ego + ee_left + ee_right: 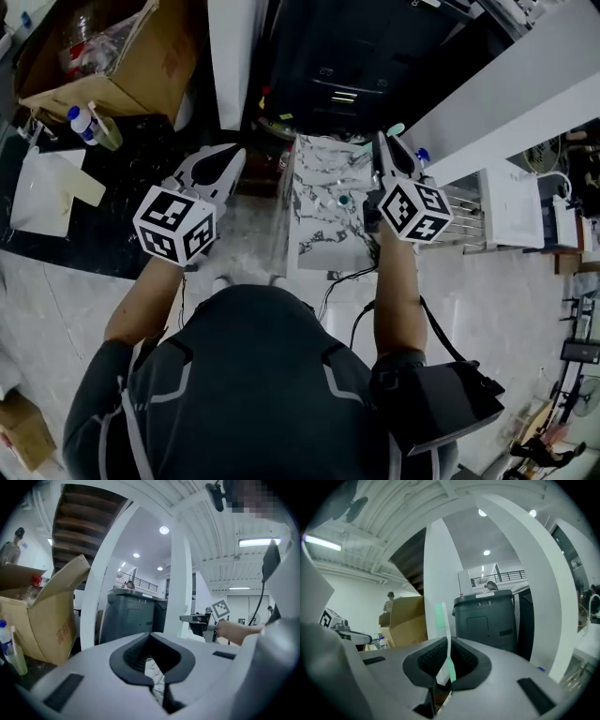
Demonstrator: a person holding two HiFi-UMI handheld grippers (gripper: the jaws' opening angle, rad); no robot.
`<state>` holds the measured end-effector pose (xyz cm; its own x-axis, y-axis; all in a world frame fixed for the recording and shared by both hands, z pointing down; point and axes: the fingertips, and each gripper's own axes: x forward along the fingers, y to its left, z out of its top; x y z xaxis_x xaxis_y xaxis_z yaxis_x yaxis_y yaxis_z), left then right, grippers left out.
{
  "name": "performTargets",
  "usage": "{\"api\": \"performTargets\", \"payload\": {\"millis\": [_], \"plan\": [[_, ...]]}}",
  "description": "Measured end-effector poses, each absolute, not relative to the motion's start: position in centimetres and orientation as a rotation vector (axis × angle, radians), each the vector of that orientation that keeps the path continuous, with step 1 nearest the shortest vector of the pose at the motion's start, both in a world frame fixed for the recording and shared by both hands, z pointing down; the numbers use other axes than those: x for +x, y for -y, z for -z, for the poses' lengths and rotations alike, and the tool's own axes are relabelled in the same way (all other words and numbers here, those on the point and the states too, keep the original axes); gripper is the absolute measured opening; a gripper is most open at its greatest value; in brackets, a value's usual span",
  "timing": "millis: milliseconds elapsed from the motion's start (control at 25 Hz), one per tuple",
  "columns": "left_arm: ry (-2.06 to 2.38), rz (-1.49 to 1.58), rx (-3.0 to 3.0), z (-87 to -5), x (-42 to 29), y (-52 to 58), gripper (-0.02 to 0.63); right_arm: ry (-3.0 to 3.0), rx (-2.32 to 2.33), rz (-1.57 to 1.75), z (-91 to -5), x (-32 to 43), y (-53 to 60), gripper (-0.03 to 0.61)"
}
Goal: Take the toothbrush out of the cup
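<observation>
A white toothbrush (442, 620) with a green bristle head stands upright between the jaws of my right gripper (449, 677), which is shut on its handle. In the head view the brush's green tip (397, 129) pokes out past the right gripper (386, 142), held up over the far right edge of a small marble-topped table (319, 234). A small teal thing (344, 199) sits on that top, too small to tell what it is. My left gripper (230, 156) hovers left of the table. Its jaws (157, 686) are together with nothing between them.
An open cardboard box (112, 56) and a small bottle (82, 122) stand at the back left by a white board (42, 192). A dark bin (347, 66) stands behind the table, a white pillar (234, 56) beside it. White shelving (511, 202) lies to the right.
</observation>
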<state>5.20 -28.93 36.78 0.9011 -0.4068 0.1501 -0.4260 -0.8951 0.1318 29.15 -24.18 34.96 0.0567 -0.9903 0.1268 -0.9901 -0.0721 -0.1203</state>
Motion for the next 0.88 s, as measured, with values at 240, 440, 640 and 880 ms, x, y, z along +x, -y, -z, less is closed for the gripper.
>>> {"api": "performTargets", "payload": {"millis": [240,440,640,880], "plan": [[0.627,-0.058,2.98,-32.3,5.0,29.7,0.009,-2.172,-2.292,0.136,-30.4,27.2,20.6,0.043],[0.573,-0.055,3.077,-30.5,6.3,30.0,0.009,-2.152,-2.315,0.074,-28.4,26.9,18.5,0.043],[0.567,-0.079,3.138,-29.8,7.4,30.5,0.009,-2.119,-2.336,0.049,-27.4,27.1,16.9,0.043],[0.682,-0.126,3.142,-30.0,7.4,31.3,0.009,-2.098,-2.317,0.048,-26.7,27.2,15.6,0.043]]}}
